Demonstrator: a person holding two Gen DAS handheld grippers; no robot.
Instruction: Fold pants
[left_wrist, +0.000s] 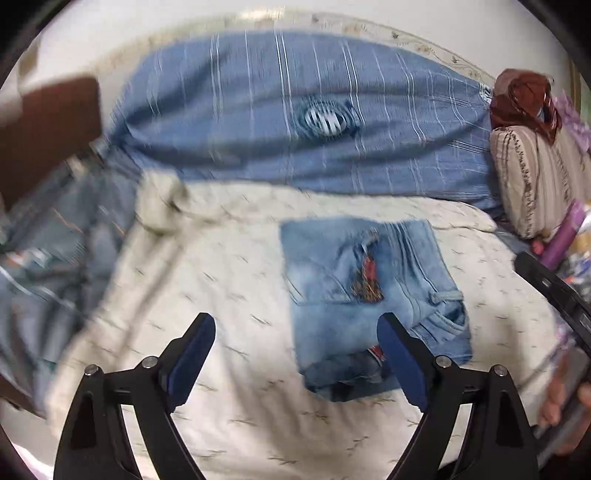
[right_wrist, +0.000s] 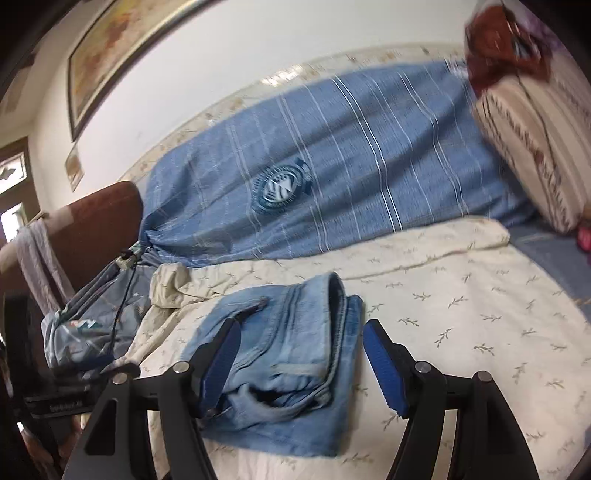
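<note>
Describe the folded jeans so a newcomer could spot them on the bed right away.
Start at the long blue striped bolster along the wall. In front of it lies a cream leaf-print sheet, and on that sheet sit the jeans. They are the only faded light-blue denim there, folded into a compact rectangle.

A cream bedspread (left_wrist: 258, 424) printed with small sprigs is spread over the bed. Behind it, a long blue striped bolster (right_wrist: 332, 166) bearing a round emblem (right_wrist: 280, 188) is laid along the white wall (right_wrist: 258, 40). A striped beige cushion (right_wrist: 535, 155) is propped at the right end. A framed picture (right_wrist: 122, 48) is hung on the wall. A brown headboard (right_wrist: 92, 225) is seen at left, beside a blue-grey bag (right_wrist: 77, 328).
</note>
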